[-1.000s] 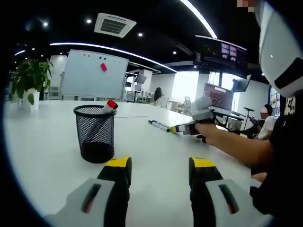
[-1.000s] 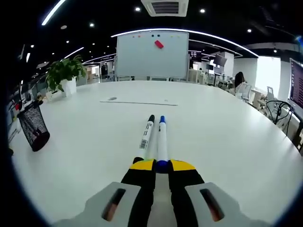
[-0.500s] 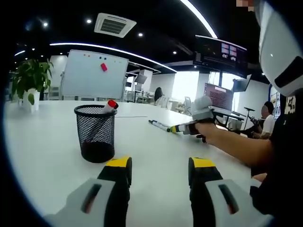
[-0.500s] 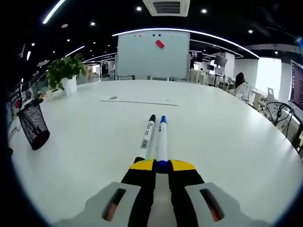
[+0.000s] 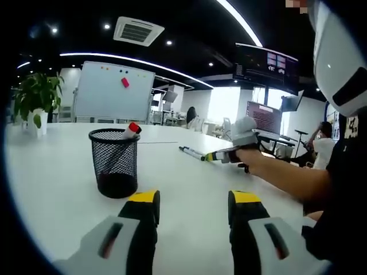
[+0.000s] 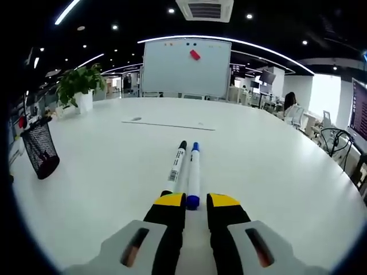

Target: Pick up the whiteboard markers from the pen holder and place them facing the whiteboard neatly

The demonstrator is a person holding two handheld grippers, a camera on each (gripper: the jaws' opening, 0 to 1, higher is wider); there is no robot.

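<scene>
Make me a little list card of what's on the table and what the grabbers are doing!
table: white table
black marker: black marker lying flat, tip toward the whiteboard
blue marker: blue marker lying beside it, same direction
pen holder: black mesh pen holder, upright
inside it: red-capped marker
right gripper: right gripper open, blue marker's end between its jaws
left gripper: left gripper open, holding nothing

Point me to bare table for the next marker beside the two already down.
Bare table lies right of the blue marker, out to the table's edge. Left of the black marker, it's bare up to the mesh pen holder. Crowded: the strip at the markers' near ends, by the right tongs.
</scene>
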